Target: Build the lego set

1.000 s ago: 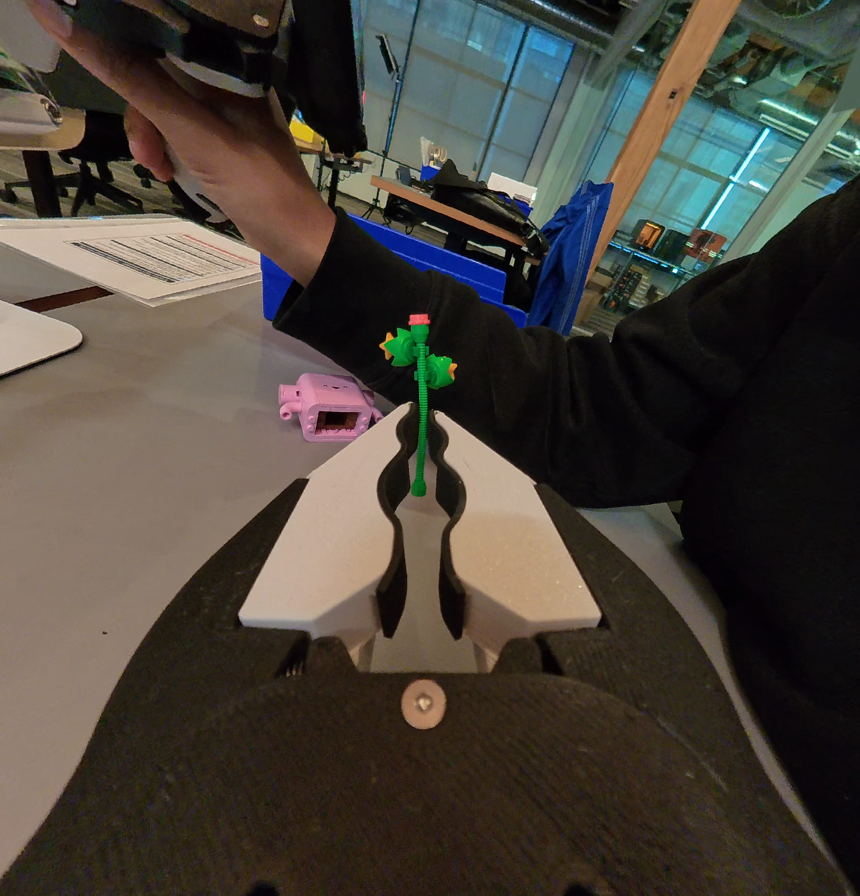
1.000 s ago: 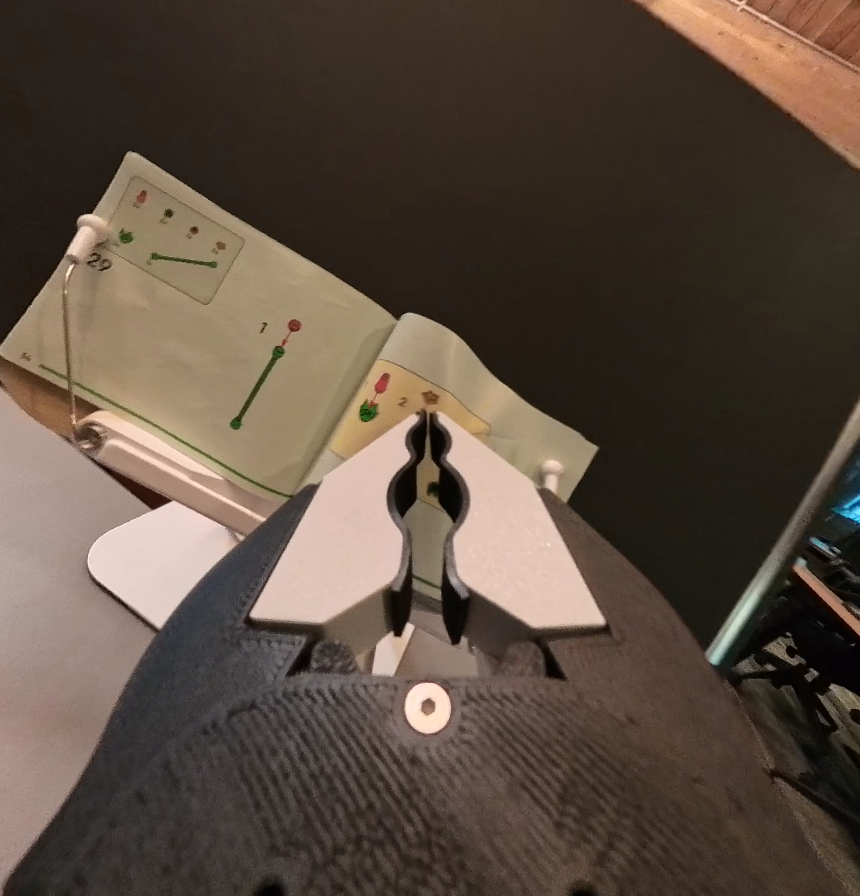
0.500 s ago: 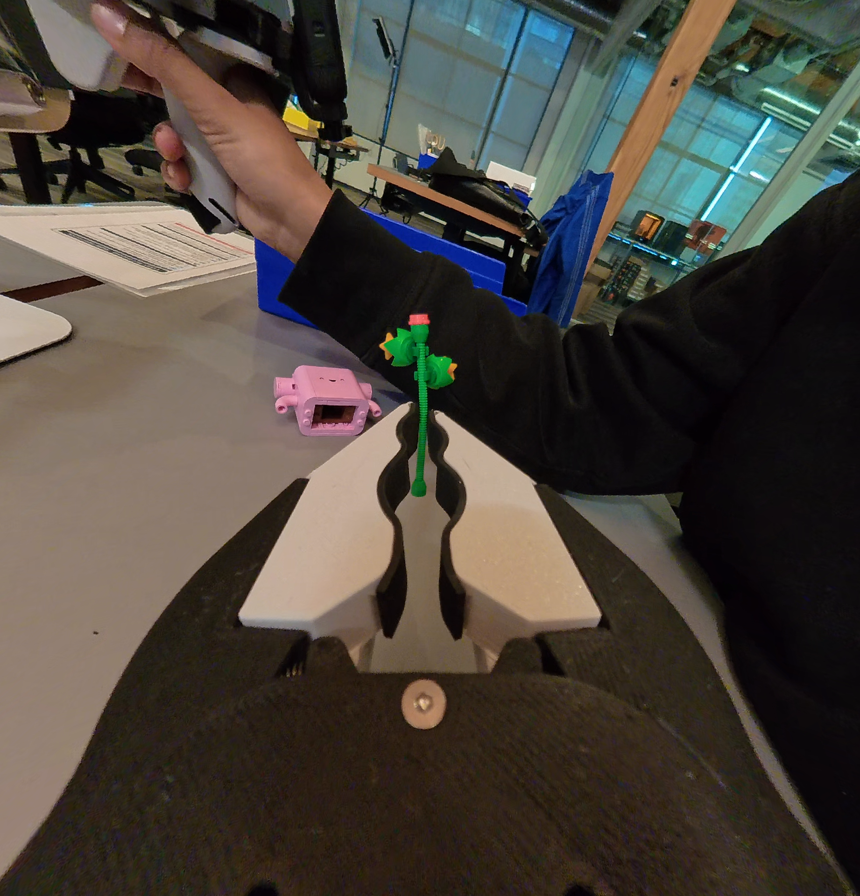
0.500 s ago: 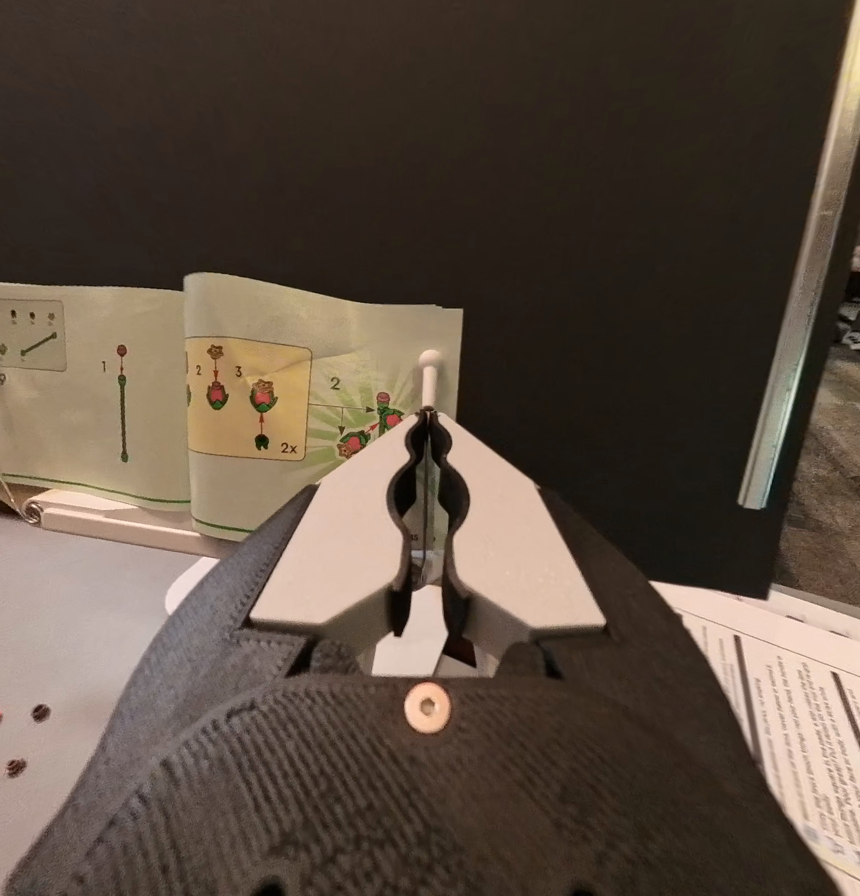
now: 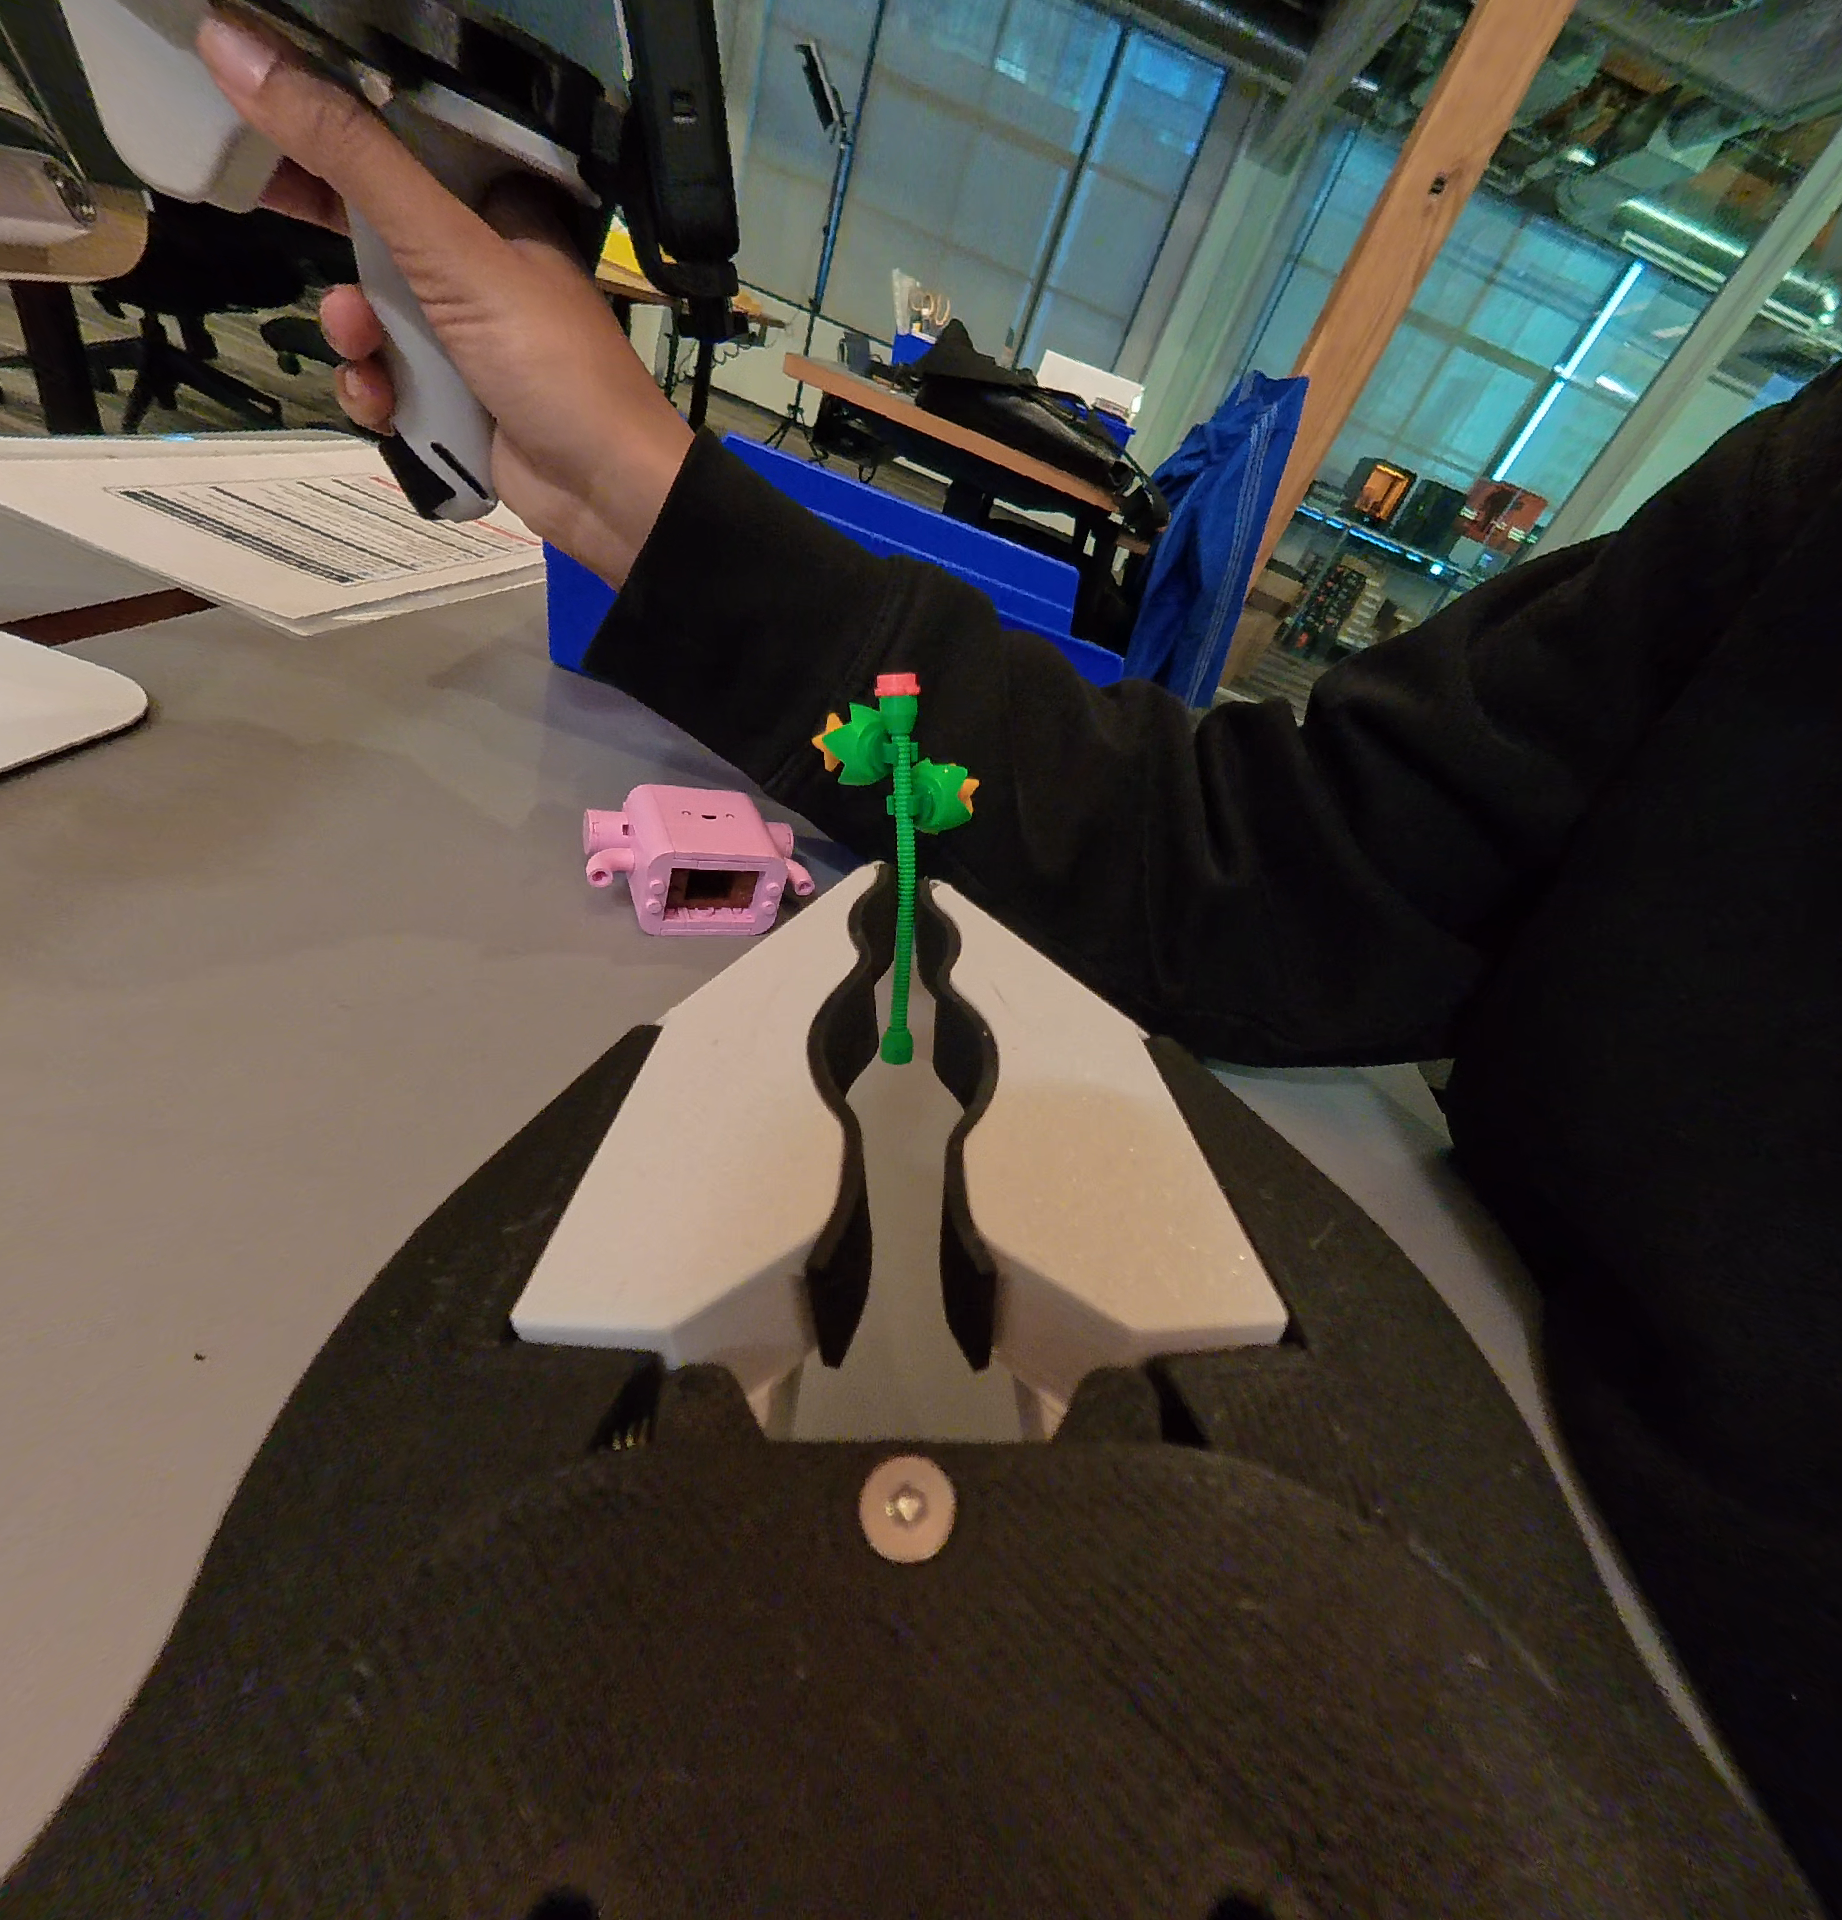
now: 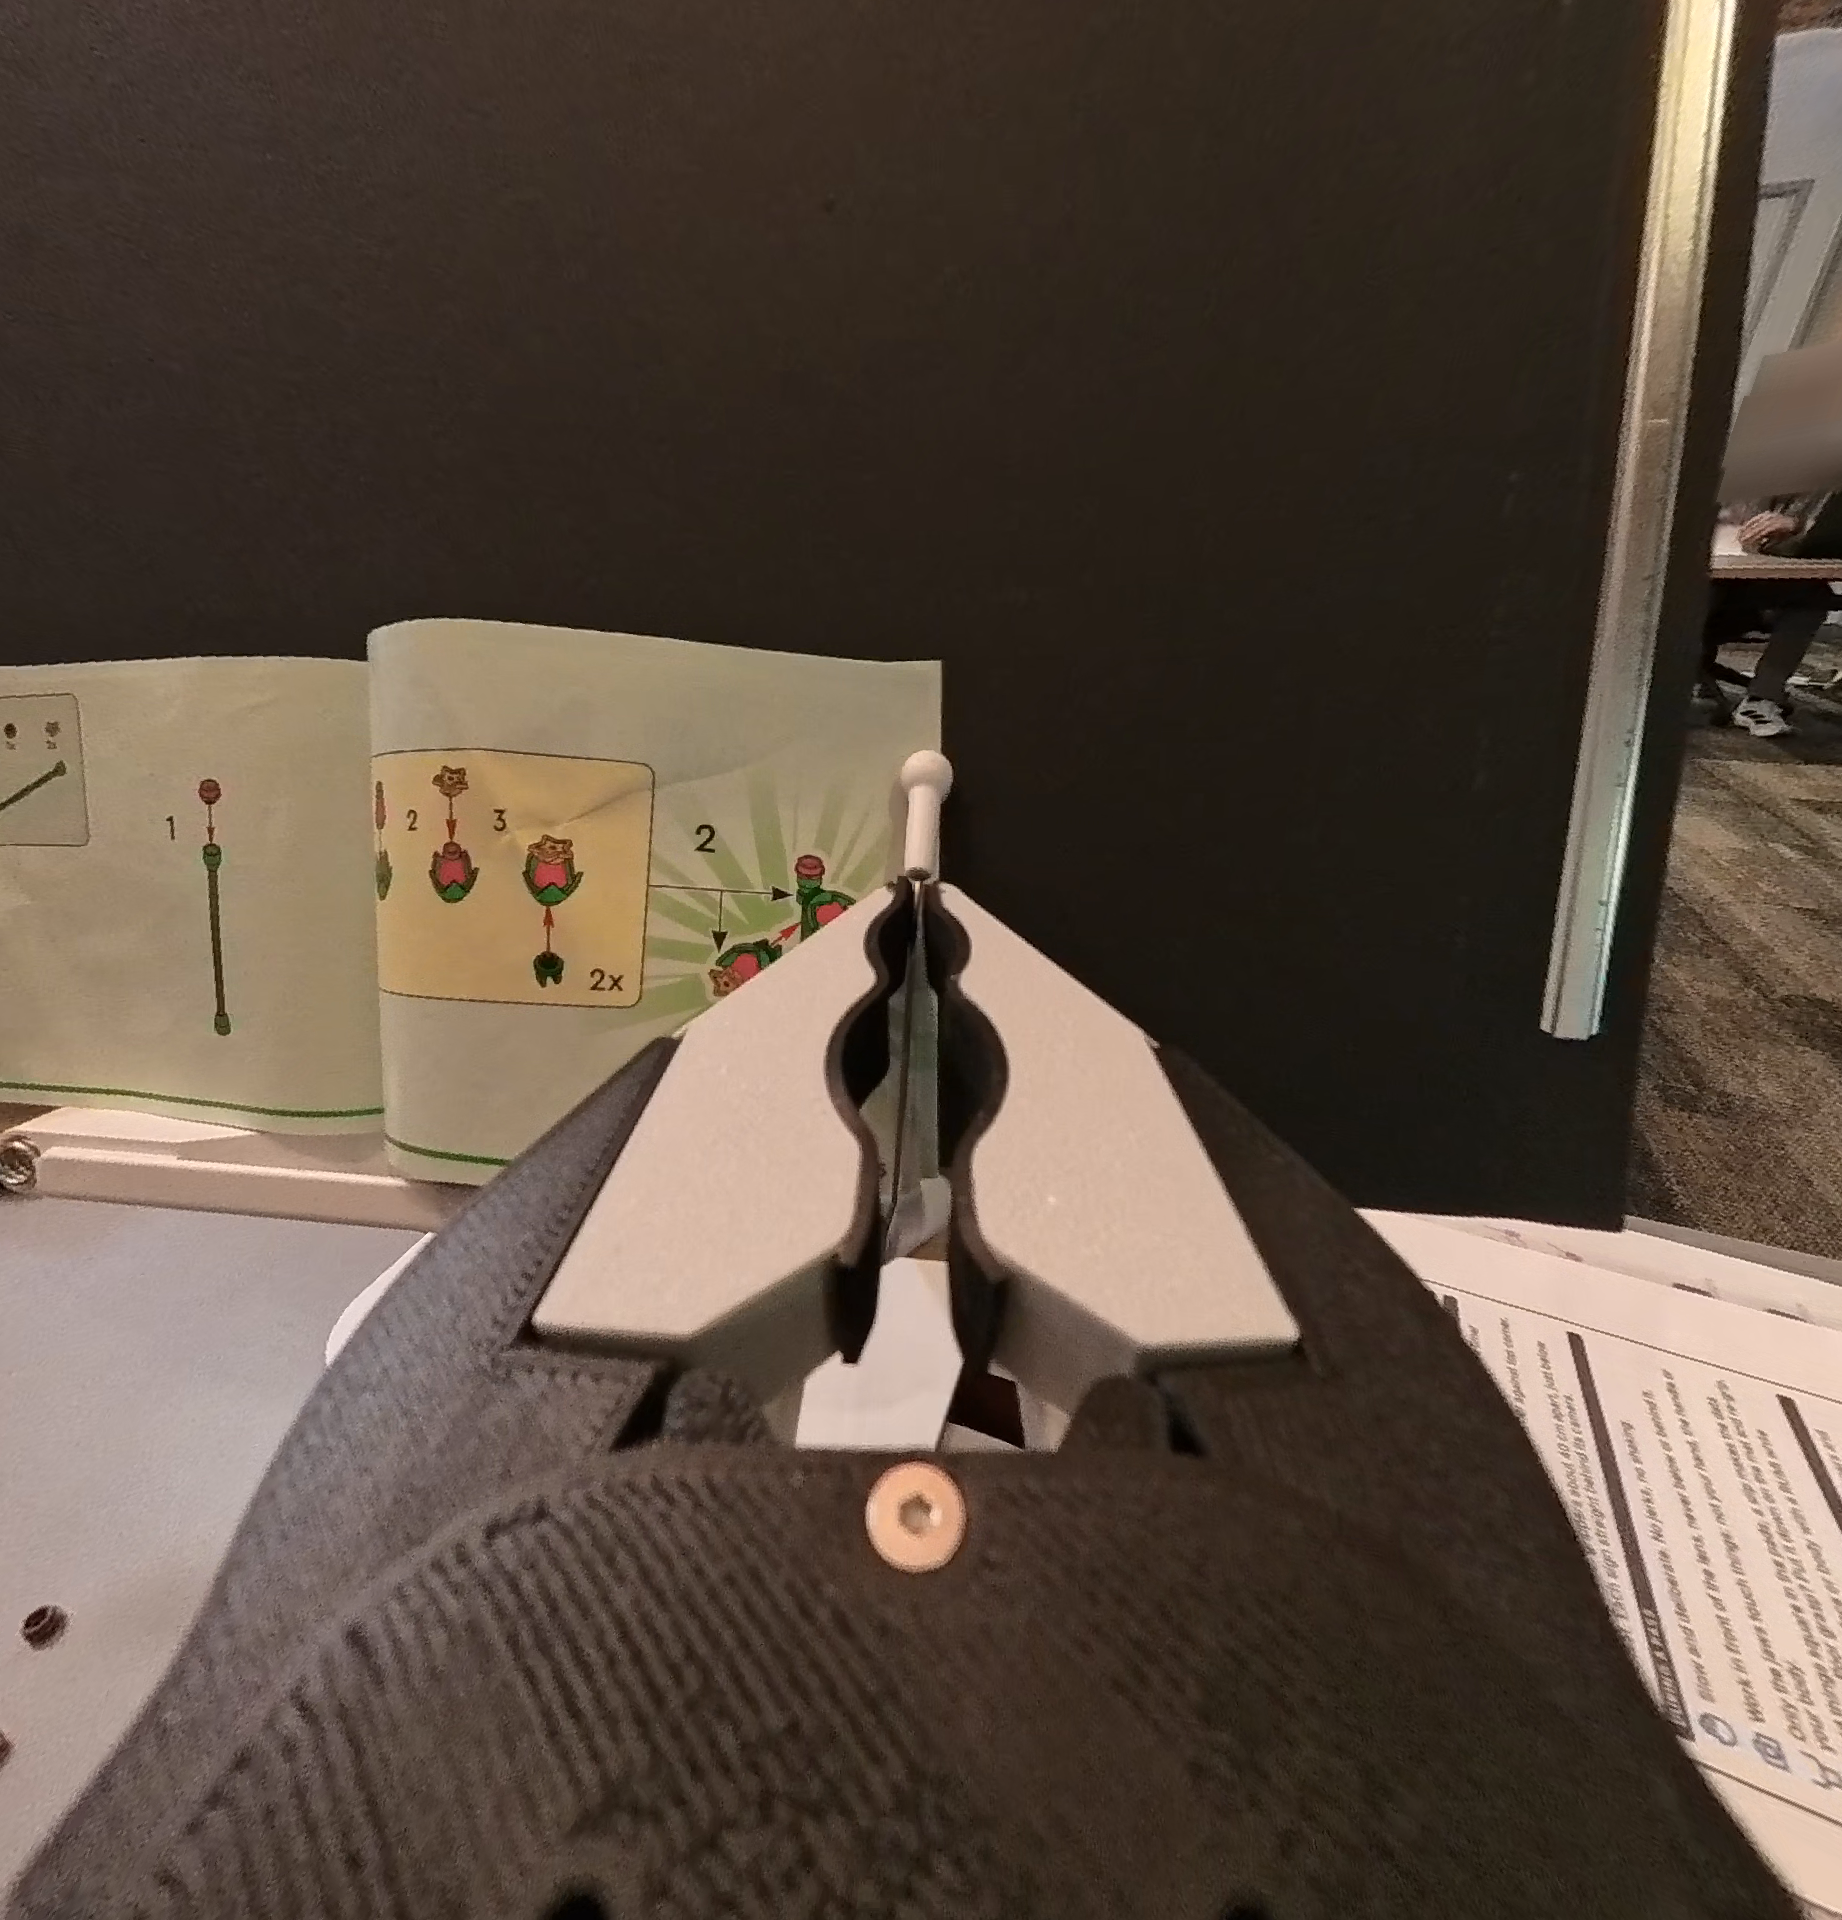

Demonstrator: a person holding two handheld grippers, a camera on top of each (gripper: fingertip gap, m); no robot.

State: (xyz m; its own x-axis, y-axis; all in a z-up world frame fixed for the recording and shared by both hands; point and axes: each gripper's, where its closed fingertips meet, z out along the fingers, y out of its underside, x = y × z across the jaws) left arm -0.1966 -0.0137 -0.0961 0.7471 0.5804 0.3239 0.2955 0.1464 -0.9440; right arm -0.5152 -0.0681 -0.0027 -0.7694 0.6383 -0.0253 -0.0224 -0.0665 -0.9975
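Observation:
My left gripper [image 5: 901, 883] is shut on a green Lego stem [image 5: 903, 935] and holds it upright above the grey table [image 5: 221, 987]. The stem carries two green buds and a pink cap on top. A pink Lego box [image 5: 701, 857] lies on its side just beyond the tips. My right gripper [image 6: 912, 883] is shut at the right edge of the open instruction booklet's page [image 6: 512, 883], with a thin edge running between the jaws; that page bulges over the left page. A hand holds the right gripper's handle [image 5: 418, 343] high at the left in the left wrist view.
A black-sleeved arm [image 5: 1104, 810] crosses behind the stem. A blue bin [image 5: 896, 551] and printed sheets [image 5: 304, 530] lie at the far side. The booklet rests on a white stand with a wire clip [image 6: 925, 774] before a black panel [image 6: 896, 312]. Small dark pieces [image 6: 44, 1626] lie left. The tips of one gripper are about 35 cm away from the tips of the other.
My right gripper has swung from a tilted view of the booklet to level at the right page's edge, and the page now bulges left. My left gripper holds the stem still.

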